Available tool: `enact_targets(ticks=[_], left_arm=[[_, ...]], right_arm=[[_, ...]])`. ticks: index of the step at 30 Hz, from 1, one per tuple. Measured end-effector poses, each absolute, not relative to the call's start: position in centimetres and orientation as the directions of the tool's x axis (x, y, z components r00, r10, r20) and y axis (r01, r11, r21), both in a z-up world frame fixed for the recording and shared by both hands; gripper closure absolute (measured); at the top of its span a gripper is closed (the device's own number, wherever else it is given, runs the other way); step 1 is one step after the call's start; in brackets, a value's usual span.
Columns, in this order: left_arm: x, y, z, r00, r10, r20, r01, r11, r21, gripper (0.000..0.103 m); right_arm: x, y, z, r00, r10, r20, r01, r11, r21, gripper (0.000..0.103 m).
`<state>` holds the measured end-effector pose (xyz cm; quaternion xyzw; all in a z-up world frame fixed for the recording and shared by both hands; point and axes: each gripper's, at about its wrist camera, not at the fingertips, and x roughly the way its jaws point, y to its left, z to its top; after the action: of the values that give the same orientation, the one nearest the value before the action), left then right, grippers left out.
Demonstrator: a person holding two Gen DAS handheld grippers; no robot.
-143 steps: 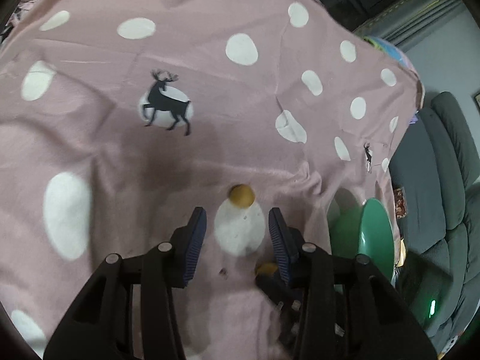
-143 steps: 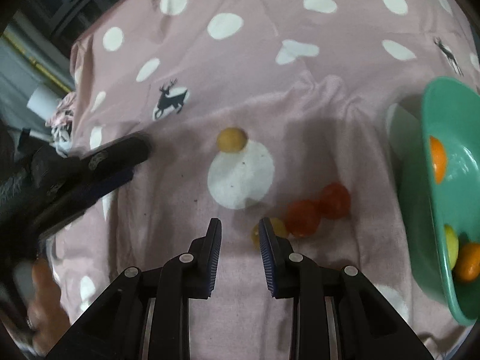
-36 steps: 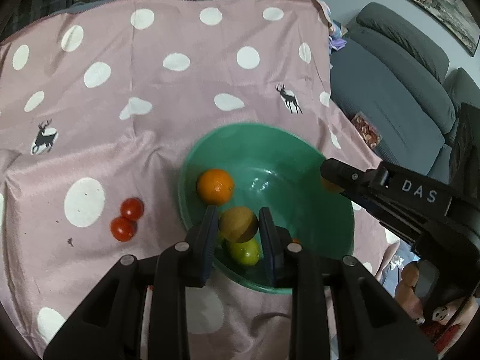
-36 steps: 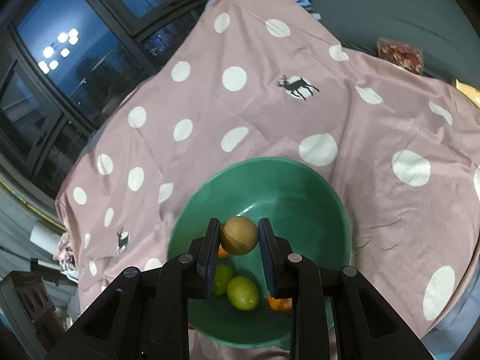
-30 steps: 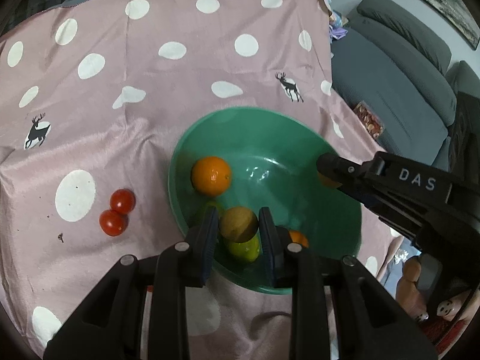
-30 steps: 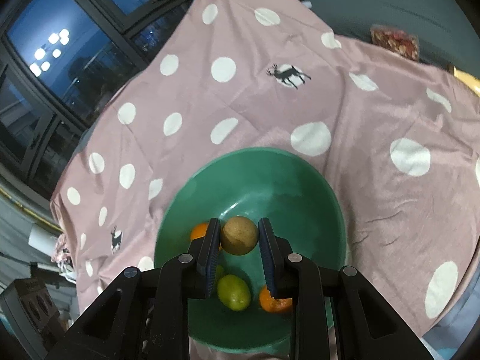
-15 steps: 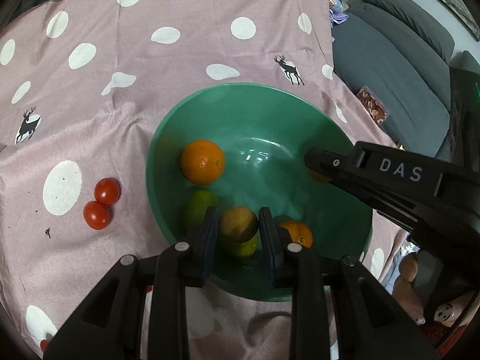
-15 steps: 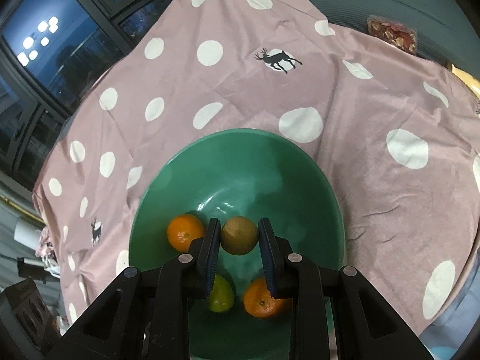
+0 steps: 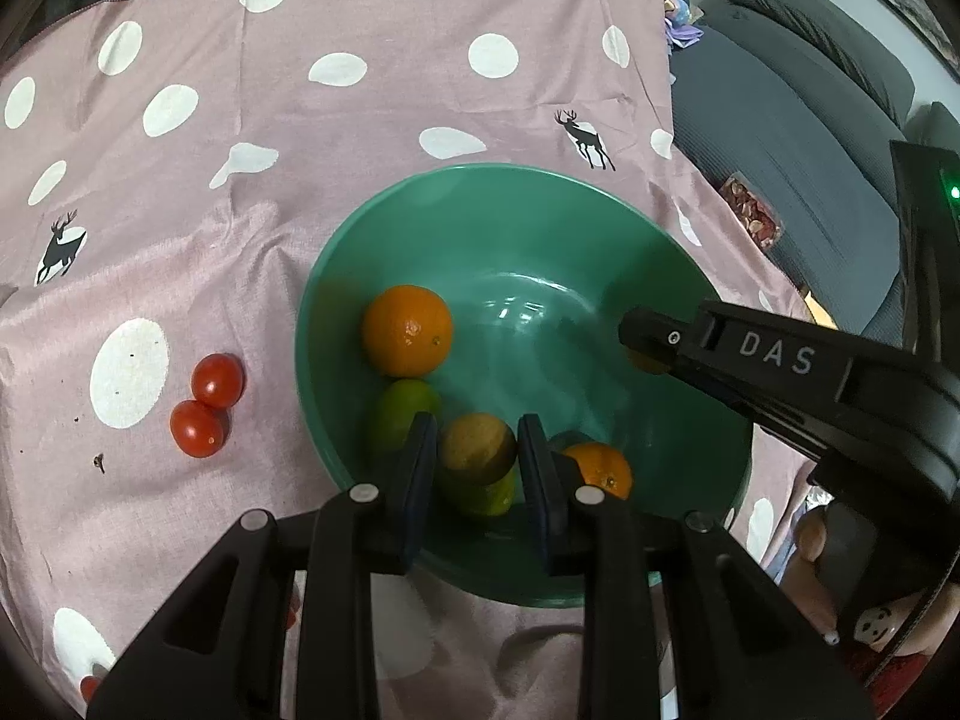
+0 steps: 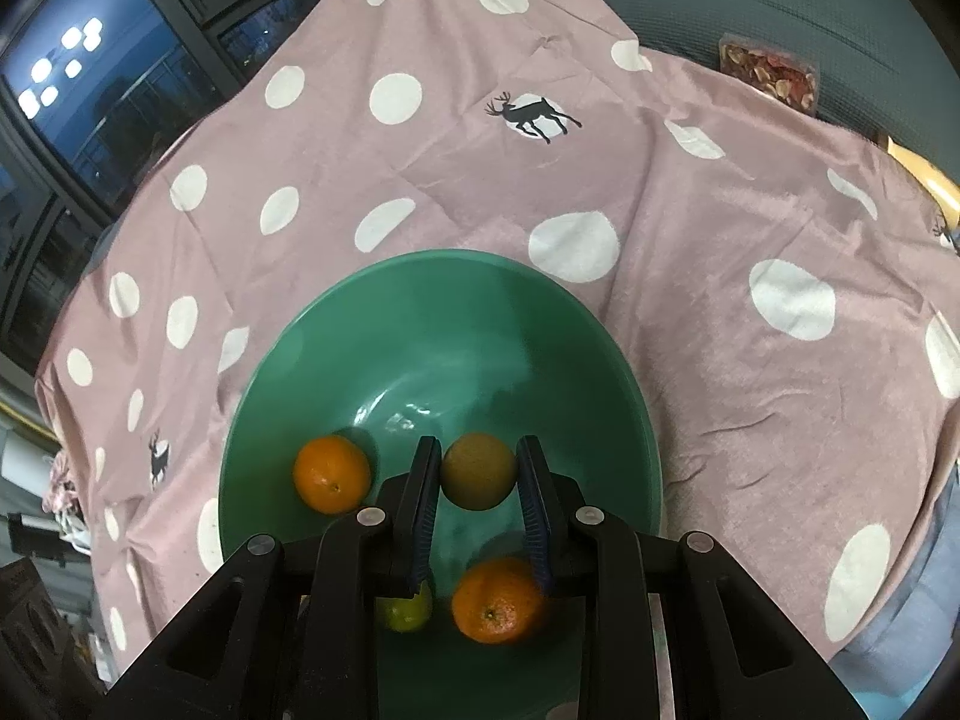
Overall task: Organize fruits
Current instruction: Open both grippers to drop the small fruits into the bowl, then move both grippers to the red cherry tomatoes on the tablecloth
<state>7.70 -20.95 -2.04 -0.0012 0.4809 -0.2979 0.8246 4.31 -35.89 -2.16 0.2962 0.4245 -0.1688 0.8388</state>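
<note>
- Cloth (image 9: 360, 138): pink, white dots, under everything.
- Bowl (image 9: 540, 210): green, holds two oranges (image 9: 407, 330) and limes (image 9: 403, 402).
- Left gripper (image 9: 477, 456): clenched on a brown fruit (image 9: 477, 450) over the bowl.
- Right gripper (image 10: 478, 480): clenched on a second brown fruit (image 10: 478, 478) over the bowl.
- Tomatoes (image 9: 207, 405): two, touching, on the cloth beside the bowl.

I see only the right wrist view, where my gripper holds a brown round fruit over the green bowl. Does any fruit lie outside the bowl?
Observer: Yes, two red tomatoes lie touching on the pink cloth beside the green bowl.
Operator: What does the left gripper do?
Observer: The left gripper is shut on a second brown fruit over the bowl.
Operator: I see one lime inside. Are there more?
Observer: Two: one lime beside the larger orange, another lime under the left gripper's fruit.
</note>
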Motion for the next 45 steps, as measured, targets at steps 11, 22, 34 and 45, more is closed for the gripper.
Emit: enact_targets(ticks=[11,22,34,45], left_arm=[[6.5,-19.4,0.3,0.389,-0.529,-0.754,0.514,0.804,-0.299,0.046],[4.9,-7.3,3.9,0.540,-0.392,-0.745,0.304,0.916,-0.262,0.027],[1.9,5.0,0.5,0.510,-0.212,-0.834,-0.005,0.968,-0.249,0.027],[0.9,3.6,-3.8,0.389,-0.252,-0.886,0.031,0.965,-0.261,0.045]], right_arm=[[3.8,-35.9,-1.0,0.600,-0.069,-0.797,0.527,0.783,0.329,0.052],[3.5,-31.4,3.0,0.721,0.095,-0.686,0.303,0.848,0.436,0.051],[6.4,-22.2,3.3,0.627,0.321,-0.710,0.059,0.889,0.455,0.051],[6.1,-16.7,-1.1,0.474,0.292,-0.831,0.020,0.939,0.342,0.051]])
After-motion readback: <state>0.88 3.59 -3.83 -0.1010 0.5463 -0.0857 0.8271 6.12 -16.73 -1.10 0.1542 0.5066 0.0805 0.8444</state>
